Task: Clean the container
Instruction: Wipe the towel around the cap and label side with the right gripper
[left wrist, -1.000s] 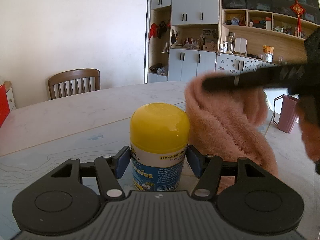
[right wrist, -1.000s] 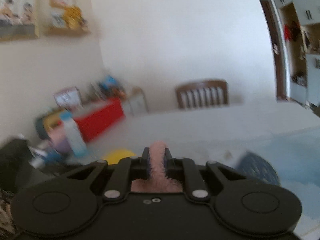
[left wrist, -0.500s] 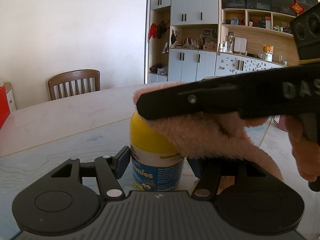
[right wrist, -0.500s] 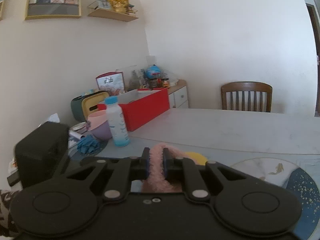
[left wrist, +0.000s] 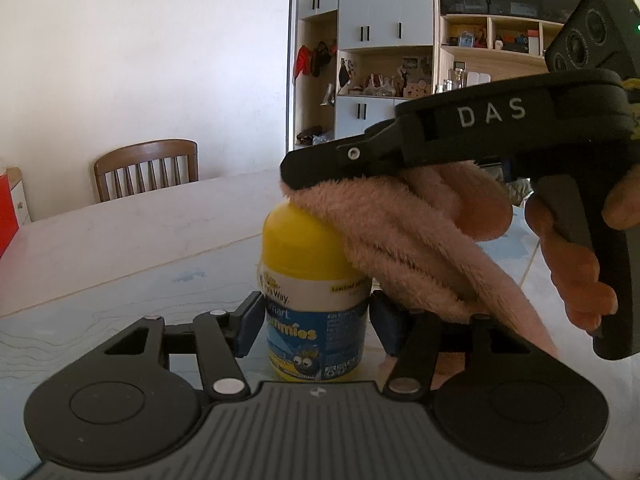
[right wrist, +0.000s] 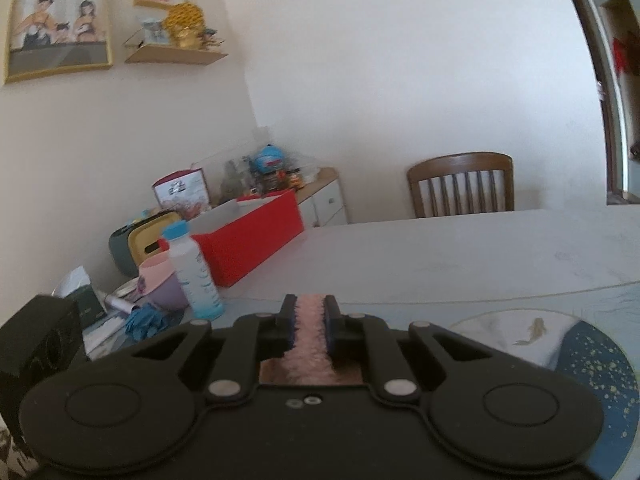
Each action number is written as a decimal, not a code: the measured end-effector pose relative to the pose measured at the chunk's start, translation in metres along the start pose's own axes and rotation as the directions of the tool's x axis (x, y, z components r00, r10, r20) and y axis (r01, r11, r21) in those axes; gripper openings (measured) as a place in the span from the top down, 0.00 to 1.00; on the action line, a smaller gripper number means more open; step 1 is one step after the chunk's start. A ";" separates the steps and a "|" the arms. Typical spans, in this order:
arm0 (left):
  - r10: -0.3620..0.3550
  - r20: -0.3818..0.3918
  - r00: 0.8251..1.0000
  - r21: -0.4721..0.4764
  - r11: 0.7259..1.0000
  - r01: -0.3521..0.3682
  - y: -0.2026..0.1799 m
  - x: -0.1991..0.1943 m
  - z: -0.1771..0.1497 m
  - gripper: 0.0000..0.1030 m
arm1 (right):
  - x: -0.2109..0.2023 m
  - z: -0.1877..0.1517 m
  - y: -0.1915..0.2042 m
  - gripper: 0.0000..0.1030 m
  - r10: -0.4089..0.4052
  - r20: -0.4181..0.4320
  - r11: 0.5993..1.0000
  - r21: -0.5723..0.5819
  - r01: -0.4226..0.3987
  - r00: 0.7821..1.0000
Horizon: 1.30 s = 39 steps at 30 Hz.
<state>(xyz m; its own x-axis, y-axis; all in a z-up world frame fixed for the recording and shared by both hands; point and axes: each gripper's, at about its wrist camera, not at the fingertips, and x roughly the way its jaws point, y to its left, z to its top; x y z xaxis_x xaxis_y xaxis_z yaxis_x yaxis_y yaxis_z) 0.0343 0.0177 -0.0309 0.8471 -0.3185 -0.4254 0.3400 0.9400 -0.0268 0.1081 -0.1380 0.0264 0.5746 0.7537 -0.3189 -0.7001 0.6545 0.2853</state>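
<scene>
Left hand-held gripper (left wrist: 316, 320) seemingly clasping bottle (left wrist: 314, 304), right hand-held gripper (right wrist: 310, 322) pinching pink cloth (right wrist: 310, 336) atop

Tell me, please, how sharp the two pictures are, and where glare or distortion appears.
Left wrist view: sharp; soft glare on the yellow cap of the container, fisheye bending of the cabinets. Right wrist view: slightly soft; the wall corner curves, the pink cloth between the fingers is clear.
</scene>
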 end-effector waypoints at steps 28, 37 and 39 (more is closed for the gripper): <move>-0.006 -0.048 0.999 -0.007 1.000 0.006 0.007 0.007 -0.002 0.50 | -0.016 -0.015 -0.045 0.87 0.046 0.057 0.954 0.295 -0.061 0.997; 0.007 -0.075 0.997 0.001 1.000 -0.007 0.011 0.005 -0.001 0.49 | -0.011 -0.032 -0.072 0.90 0.160 0.126 0.830 0.519 -0.203 0.979; 0.009 -0.075 0.997 0.004 1.000 -0.009 0.010 0.005 -0.001 0.49 | -0.015 -0.030 -0.066 0.90 0.130 0.117 0.864 0.473 -0.170 0.985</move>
<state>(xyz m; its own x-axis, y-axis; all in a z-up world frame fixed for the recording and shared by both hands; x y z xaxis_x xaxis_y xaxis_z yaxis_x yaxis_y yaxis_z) 0.0417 0.0258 -0.0341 0.8173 -0.3001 -0.4919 0.3341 0.9423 -0.0198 0.1330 -0.1940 -0.0145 0.5244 0.8341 -0.1710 -0.5024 0.4653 0.7287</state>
